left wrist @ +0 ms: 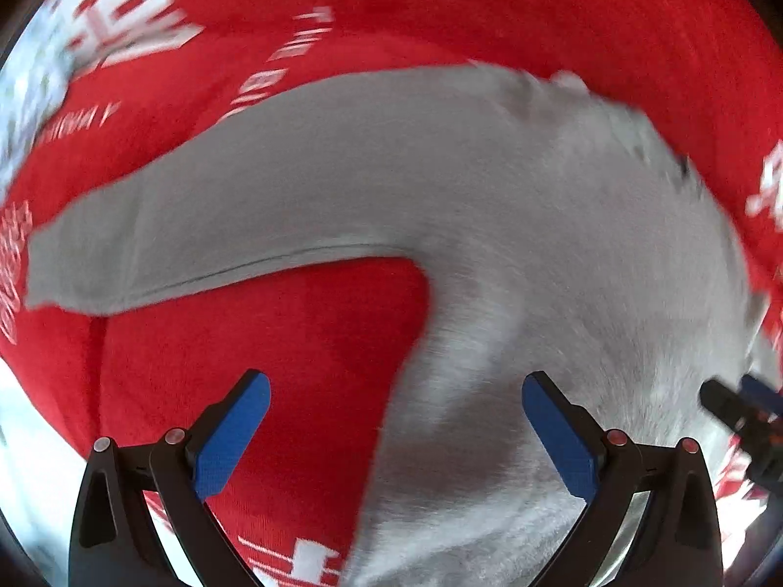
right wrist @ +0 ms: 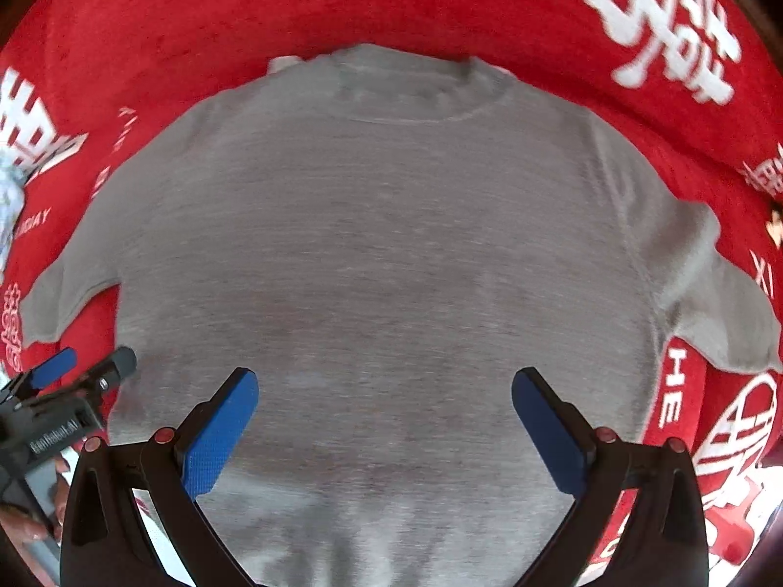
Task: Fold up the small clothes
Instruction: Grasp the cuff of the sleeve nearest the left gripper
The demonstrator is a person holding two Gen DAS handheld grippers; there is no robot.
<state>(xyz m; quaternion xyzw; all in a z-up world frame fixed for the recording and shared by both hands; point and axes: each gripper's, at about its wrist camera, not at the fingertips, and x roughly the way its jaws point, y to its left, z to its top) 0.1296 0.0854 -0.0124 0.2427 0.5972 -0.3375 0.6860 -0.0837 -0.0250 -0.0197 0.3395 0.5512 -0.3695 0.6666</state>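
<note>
A small grey T-shirt (right wrist: 381, 254) lies spread flat on a red cloth (right wrist: 391, 5), collar at the far side, both short sleeves out to the sides. My right gripper (right wrist: 385, 433) hovers open over the shirt's lower middle, nothing between its blue pads. My left gripper (left wrist: 395, 433) is open too, above the shirt's left side seam below the left sleeve (left wrist: 195, 230), one finger over red cloth and the other over grey fabric (left wrist: 563, 269). In the right wrist view the left gripper (right wrist: 83, 367) shows at the shirt's lower left edge. The right gripper's tip (left wrist: 734, 401) shows at the left view's right edge.
The red cloth (left wrist: 489, 5) carries white printed characters (right wrist: 665, 24) and letters around the shirt. A pale surface (left wrist: 29, 440) shows beyond the cloth's near left edge. A person's hand (right wrist: 29, 518) holds the left gripper's handle.
</note>
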